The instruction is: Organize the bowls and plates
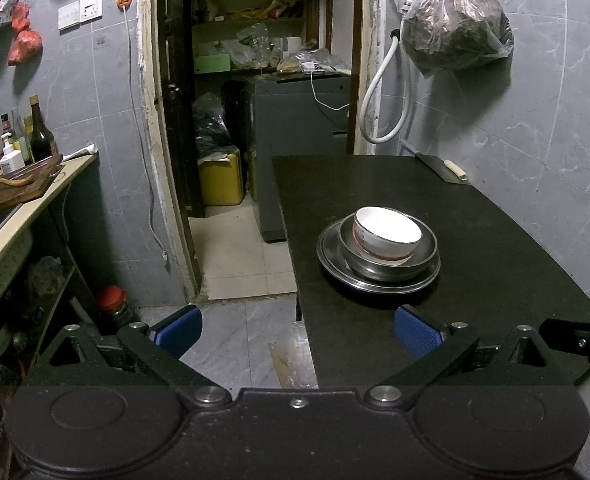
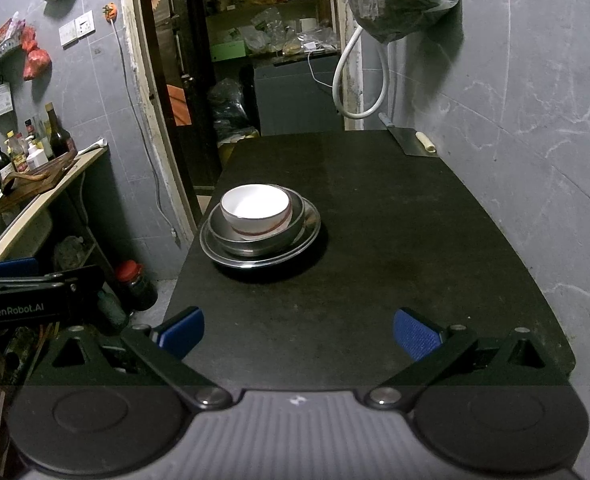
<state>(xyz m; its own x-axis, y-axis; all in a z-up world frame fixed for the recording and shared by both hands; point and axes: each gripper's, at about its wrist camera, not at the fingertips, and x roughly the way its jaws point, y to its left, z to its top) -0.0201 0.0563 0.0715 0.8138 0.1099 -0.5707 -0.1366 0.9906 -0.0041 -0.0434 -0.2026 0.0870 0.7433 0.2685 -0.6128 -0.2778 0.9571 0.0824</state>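
**A:** Where's the crockery sitting?

**B:** In one stack on the black bench (image 2: 375, 220). A white ceramic bowl (image 2: 255, 210) with a red band near its base sits inside a steel bowl (image 2: 257, 240), and that rests on a steel plate (image 2: 311, 236). In the right wrist view the stack is towards the bench's left edge; in the left wrist view it is ahead and a little right of centre.

**A:** And the grippers?

**B:** Both are released. The left gripper (image 1: 298, 330) has its blue-padded fingers (image 1: 417, 334) spread wide with nothing between them, one finger over the floor and the other over the bench's near corner. The right gripper (image 2: 299, 332) is likewise spread and holding nothing, hovering above the bare near end of the bench. Both are well short of the stack.

**A:** Can they see each other?

**B:** Yes. The left gripper shows at the left edge of the right wrist view, and the right gripper's finger tip at the right edge of the left wrist view.

**A:** Anything else on the bench?

**B:** A cleaver (image 2: 413, 142) with a pale handle lies at the far right corner by the grey tiled wall (image 2: 535, 140).
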